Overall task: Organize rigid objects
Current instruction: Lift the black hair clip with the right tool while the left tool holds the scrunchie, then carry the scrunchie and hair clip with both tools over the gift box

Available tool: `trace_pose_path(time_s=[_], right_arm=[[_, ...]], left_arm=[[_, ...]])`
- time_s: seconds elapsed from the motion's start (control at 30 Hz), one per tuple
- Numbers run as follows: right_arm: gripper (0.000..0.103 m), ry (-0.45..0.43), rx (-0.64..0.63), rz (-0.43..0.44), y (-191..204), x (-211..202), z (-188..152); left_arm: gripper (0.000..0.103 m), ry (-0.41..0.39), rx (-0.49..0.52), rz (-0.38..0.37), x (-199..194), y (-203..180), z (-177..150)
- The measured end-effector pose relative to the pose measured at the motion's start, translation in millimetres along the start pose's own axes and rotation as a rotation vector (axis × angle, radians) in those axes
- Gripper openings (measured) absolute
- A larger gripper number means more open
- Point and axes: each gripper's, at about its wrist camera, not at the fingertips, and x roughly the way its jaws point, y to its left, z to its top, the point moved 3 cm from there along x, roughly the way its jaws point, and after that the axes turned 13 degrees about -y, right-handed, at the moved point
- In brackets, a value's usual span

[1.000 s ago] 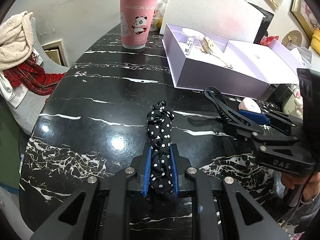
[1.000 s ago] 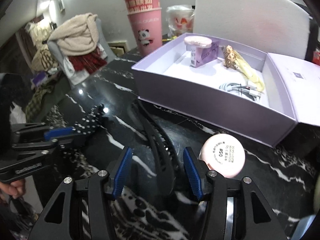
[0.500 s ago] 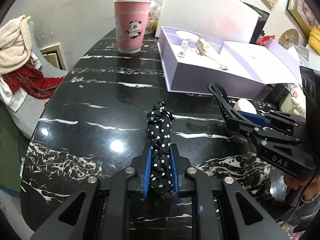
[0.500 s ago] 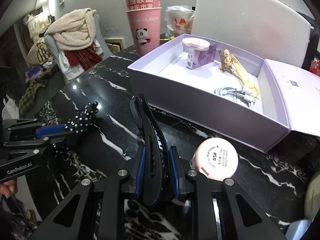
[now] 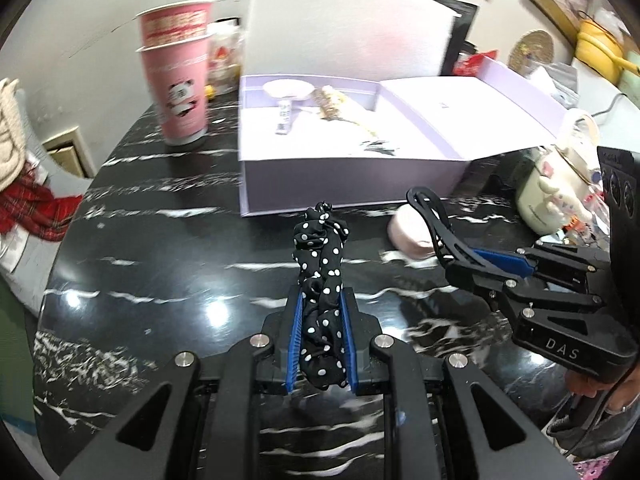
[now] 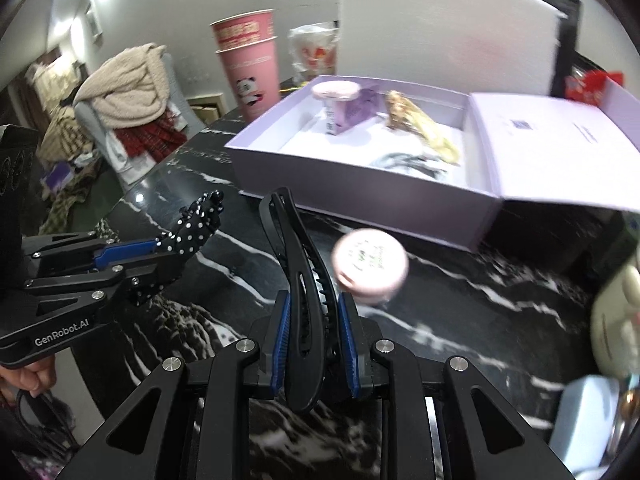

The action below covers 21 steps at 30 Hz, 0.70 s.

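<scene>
Black marble with white veins makes up the round surface (image 5: 160,248), set against a pale wall, with a chair heaped with cream fleece and red plaid cloth (image 6: 132,108) off to one side. Toward the back stands an open lilac box (image 6: 360,176), its lid folded flat to the side and a white foam sheet (image 6: 440,28) upright behind it; inside lie a round pink case on a small purple carton (image 6: 344,104), a yellowish hair clip (image 6: 420,128) and a coiled cable (image 6: 408,160). Two stacked pink paper cups (image 5: 180,80) stand beside the box. The left gripper (image 5: 320,332) has its jaws clenched on a black polka-dot scrunchie (image 5: 320,264), which juts forward from between the blue pads and is clear of the marble in the right wrist view. The right gripper (image 6: 312,344) has its jaws just closed onto a long black hair claw (image 6: 296,264), gripping it near its rear end so that the curved front sticks out ahead toward the box. A round pink compact (image 6: 370,264) lies on the marble just beside the claw, in front of the box wall. A cream figurine mug (image 5: 560,192) stands at the right edge. Both views are smeared by motion.
</scene>
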Motion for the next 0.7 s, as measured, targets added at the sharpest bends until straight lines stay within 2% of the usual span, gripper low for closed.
trace_pose_path(time_s=[0.33, 0.7], right_arm=[[0.023, -0.019, 0.073, -0.080, -29.7, -35.2, -10.8], [0.023, -0.040, 0.082, -0.098, -34.2, -53.0, -8.5]], left_arm=[[0.018, 0.001, 0.066, -0.104, 9.6, -43.3, 10.0], [0.018, -0.017, 0.092, -0.127, 4.0, -58.1, 24.2]])
